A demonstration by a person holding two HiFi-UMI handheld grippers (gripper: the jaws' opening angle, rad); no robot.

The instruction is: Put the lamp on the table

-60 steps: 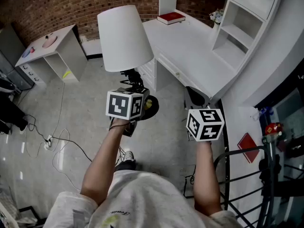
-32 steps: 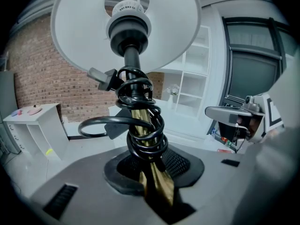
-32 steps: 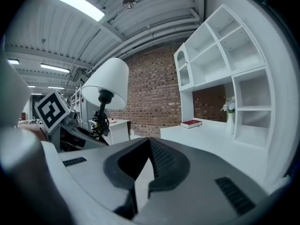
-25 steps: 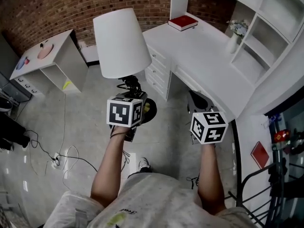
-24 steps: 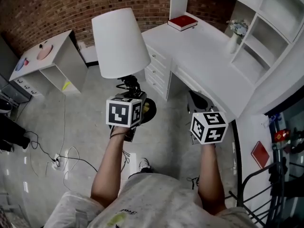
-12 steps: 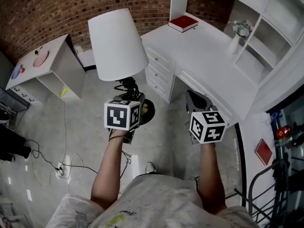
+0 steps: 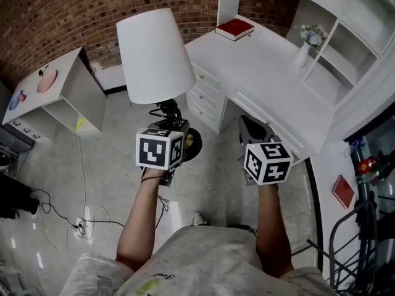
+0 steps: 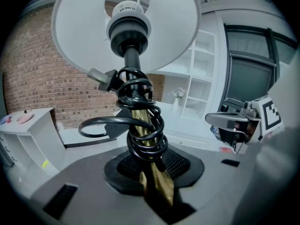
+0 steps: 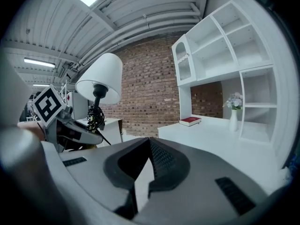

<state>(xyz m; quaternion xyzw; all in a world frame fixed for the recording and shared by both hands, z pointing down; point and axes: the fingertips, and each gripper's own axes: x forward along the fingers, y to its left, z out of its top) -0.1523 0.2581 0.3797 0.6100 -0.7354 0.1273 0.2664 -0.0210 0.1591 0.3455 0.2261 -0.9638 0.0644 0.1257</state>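
**A:** Head view check: where's the lamp (image 7: 154,54) relative to the bench (image 7: 265,73)?

**B:** I've got it in the air over the floor, off the bench's drawer side. Left gripper (image 8: 157,198) has its fingers clamped on the brass stem (image 8: 140,134), just under the coiled cord (image 8: 136,86). Shade is up and leaning away from me, with the base (image 7: 192,142) down beside the cube.

**A:** Right gripper (image 9: 140,182)?

**B:** Fingers together, nothing in them. It's nearer the bench, but I'd call it a spare here.

**A:** So the move?

**B:** Bench top lies ahead and to the right of the left fingers. I'd carry the lamp that way with its long axis upright. The base has to clear the bench edge. Then I'd lower it onto bare top short of the red book (image 7: 233,28).
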